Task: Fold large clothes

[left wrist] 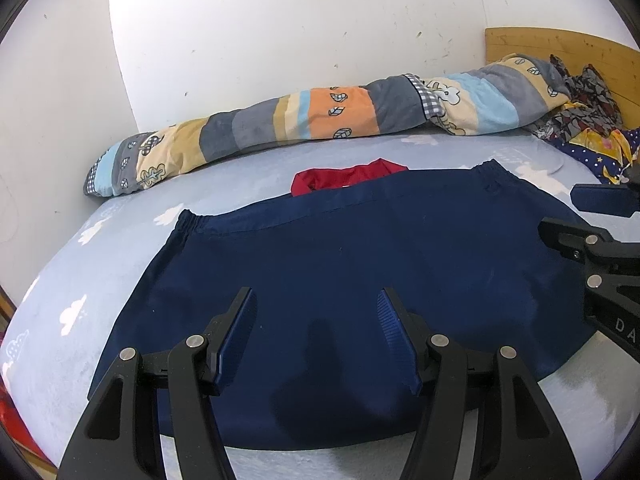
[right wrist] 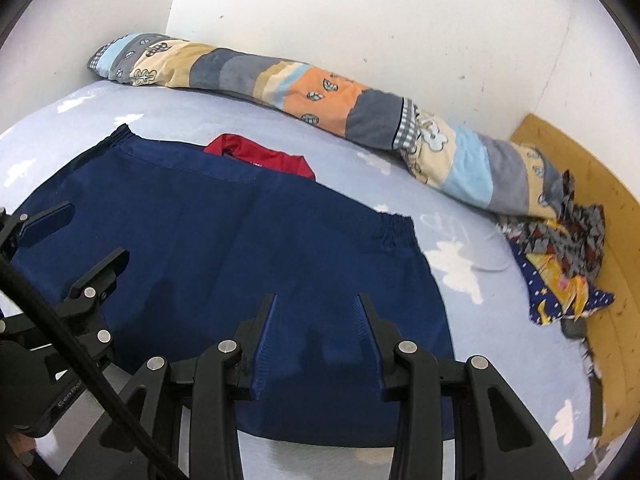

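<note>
Navy garment (left wrist: 340,280) lay flat on the bed sheet (left wrist: 60,288), directly under and ahead of both sets of jaws. Smooth woven cloth, broad rounded shape, gathered elastic at both far corners w/ a stitched band between them. Sheet was pale blue, soft-looking, w/ white cloud prints.

Left of the left jaws: bare sheet, then white scuffed wall (left wrist: 280,32). Left gripper (left wrist: 318,300) hovered just over the near part of the navy cloth, fingers pointing fwd & slightly down, jaws spread wide, nothing between them. Ribbed blue pads (left wrist: 236,332) on black linkage arms.

Beyond the jaws, past the garment's far edge, a red cloth (left wrist: 348,178) peeked out, partly tucked under the navy. Further back along the wall: long rolled quilt (left wrist: 320,116), plush, striped grey/orange/cream/blue w/ leaf prints.

Right gripper (right wrist: 316,300) sat beside the left one, also low over the navy garment's near edge, jaws well apart, holding nothing. Right of its jaws: sheet, then a crumpled heap of patterned clothes (right wrist: 560,256) against a wooden headboard (right wrist: 592,184).
</note>
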